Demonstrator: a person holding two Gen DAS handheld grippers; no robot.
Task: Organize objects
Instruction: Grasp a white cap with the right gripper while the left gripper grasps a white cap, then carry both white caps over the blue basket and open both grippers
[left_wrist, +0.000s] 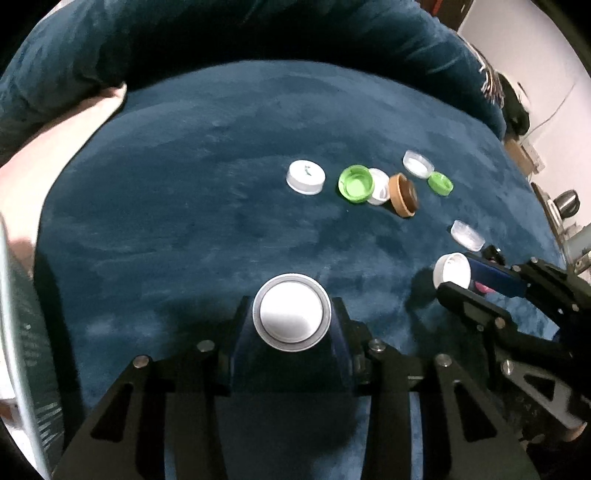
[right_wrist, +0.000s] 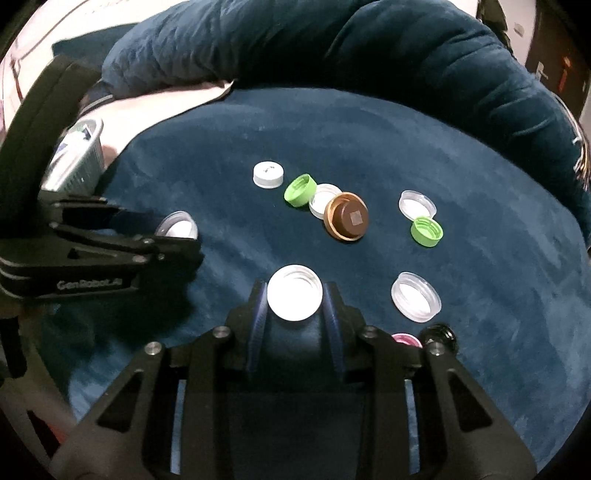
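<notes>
My left gripper (left_wrist: 291, 314) is shut on a clear-rimmed white cap (left_wrist: 291, 316), held just over the blue cushion (left_wrist: 184, 206); it shows in the right wrist view (right_wrist: 177, 229) too. My right gripper (right_wrist: 294, 297) is shut on a white cap (right_wrist: 294, 297), open side up; it also shows in the left wrist view (left_wrist: 452, 273). Loose caps lie beyond: a white one (right_wrist: 268, 174), two green ones (right_wrist: 301, 189) (right_wrist: 427, 230), a brown one (right_wrist: 346, 217) leaning on a white one (right_wrist: 321, 201), and two clear ones (right_wrist: 417, 204) (right_wrist: 416, 297).
A thick blue bolster (right_wrist: 369, 48) rings the far side of the cushion. A pink cloth (right_wrist: 159, 99) lies at the left. A grey slotted basket (right_wrist: 75, 155) stands at the left edge. A pink cap (right_wrist: 405, 339) peeks out by my right finger.
</notes>
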